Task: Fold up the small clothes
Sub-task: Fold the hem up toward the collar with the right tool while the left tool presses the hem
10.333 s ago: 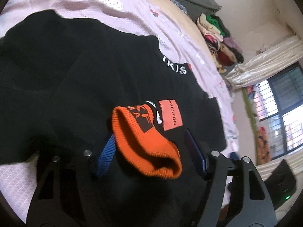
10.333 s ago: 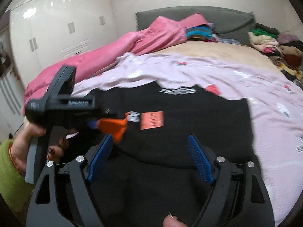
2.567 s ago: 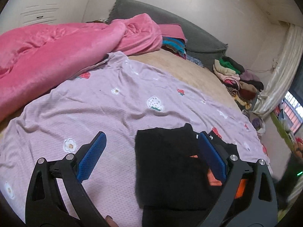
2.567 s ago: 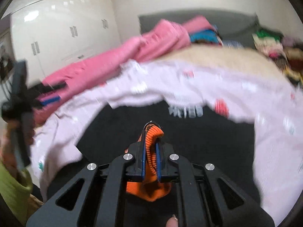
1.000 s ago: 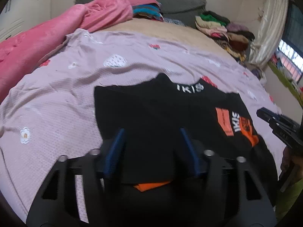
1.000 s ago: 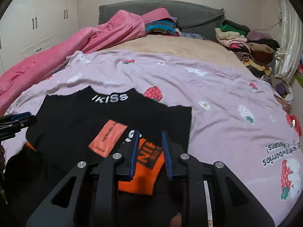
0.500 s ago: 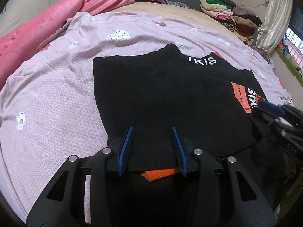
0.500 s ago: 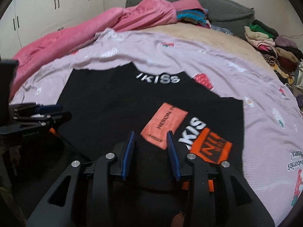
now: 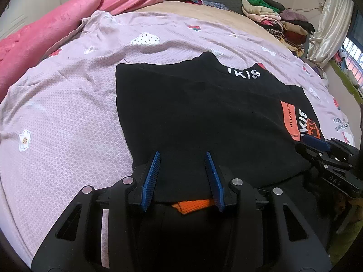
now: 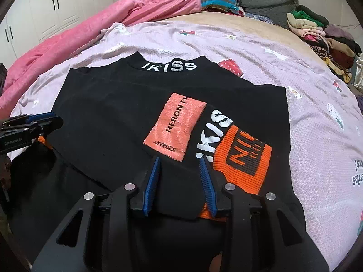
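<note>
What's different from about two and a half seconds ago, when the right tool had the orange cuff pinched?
The right tool has let go of the orange ribbed cuff, which now lies flat on the black knit sweater. Both tools came down to the sweater's near edge; the left tool narrowed but stands open. The lilac printed bedsheet and pink blanket are unchanged.

Your right gripper (image 10: 179,165) hangs over the near folded edge of the black knit sweater with orange ribbed cuffs (image 10: 118,122), its blue ridged pads parted with black fabric between them. The sweater lies on the lilac strawberry-print bedsheet (image 10: 317,117), an orange cuff lying across its right side. Your left gripper (image 10: 48,119) sits at the sweater's left edge.
</note>
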Tool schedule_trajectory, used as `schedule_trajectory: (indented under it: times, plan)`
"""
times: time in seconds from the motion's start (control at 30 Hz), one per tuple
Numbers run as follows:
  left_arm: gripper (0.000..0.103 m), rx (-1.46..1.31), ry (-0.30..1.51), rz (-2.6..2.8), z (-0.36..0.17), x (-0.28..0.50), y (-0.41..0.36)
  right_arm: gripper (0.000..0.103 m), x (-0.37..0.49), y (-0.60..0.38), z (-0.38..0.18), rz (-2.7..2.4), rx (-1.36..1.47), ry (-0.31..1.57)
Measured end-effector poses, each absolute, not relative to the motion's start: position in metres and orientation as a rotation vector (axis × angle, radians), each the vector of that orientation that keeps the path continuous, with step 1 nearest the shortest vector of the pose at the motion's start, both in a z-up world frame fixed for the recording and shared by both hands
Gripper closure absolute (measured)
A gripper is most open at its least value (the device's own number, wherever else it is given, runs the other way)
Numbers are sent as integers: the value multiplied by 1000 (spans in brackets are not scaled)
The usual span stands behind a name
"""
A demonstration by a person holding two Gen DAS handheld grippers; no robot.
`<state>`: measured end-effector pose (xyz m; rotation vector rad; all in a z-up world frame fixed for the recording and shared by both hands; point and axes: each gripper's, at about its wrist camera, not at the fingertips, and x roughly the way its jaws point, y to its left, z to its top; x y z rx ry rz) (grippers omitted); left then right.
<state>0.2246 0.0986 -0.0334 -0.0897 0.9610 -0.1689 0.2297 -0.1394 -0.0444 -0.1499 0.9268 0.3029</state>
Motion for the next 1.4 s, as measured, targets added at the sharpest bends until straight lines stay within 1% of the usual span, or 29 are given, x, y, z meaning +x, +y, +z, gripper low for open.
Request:
schedule_trajectory:
  times: [0.13,0.2,0.23,0.3,0.37,0.43,0.5,0.53,0.57,0.63,0.67,0.77,0.8,0.87,0.93,1.0,1.03,1.13,1.2,1.27,1.4]
  plan:
    - [69,-90,961,-168,-33,224,99,66,225,-139,-39,304,-133,905]
    - [69,-88,961,-169,-32,224,98,61,223,-141,-36,316,-103,896]
    - [69,-81,961,-165,-31,224,97,56,220,-142,-33,325,-89,889]
    - [69,-68,961,-158,-30,223,94,51,218,-141,-30,324,-88,876]
    - [68,-62,959,-155,-30,222,93,44,214,-140,-27,313,-95,862]
    - [68,-65,960,-155,-29,222,93,43,212,-141,-24,313,-85,851]
    - [67,-69,962,-157,-28,222,93,38,211,-142,-23,307,-77,847]
    - [67,-70,962,-158,-28,222,93,33,211,-142,-22,303,-76,845]
    - [65,-72,962,-160,-27,221,93,32,210,-143,-21,304,-74,842]
    - [62,-73,961,-164,-25,221,92,31,209,-143,-19,300,-70,835]
    - [59,-71,959,-168,-23,220,91,28,208,-144,-18,299,-68,833]
    - [55,-71,946,-188,-16,217,87,23,206,-145,-13,296,-58,818]
    - [51,-74,942,-191,-14,217,86,21,205,-146,-12,292,-58,814]
    - [48,-79,933,-201,-10,215,84,15,203,-147,-8,279,-63,804]
    - [43,-79,926,-202,-7,213,83,14,202,-149,-5,271,-64,795]
    - [35,-75,921,-208,-4,211,80,13,201,-151,-3,269,-55,790]
    - [34,-73,918,-210,-3,211,80,13,201,-152,-2,267,-50,788]
    - [26,-72,901,-212,3,209,78,9,200,-156,2,257,-37,775]
    - [16,-74,890,-215,7,208,78,8,199,-159,5,250,-31,768]
    - [10,-77,878,-211,11,207,78,7,199,-160,7,248,-27,766]
    - [10,-90,859,-207,18,204,80,6,195,-163,13,243,-14,753]
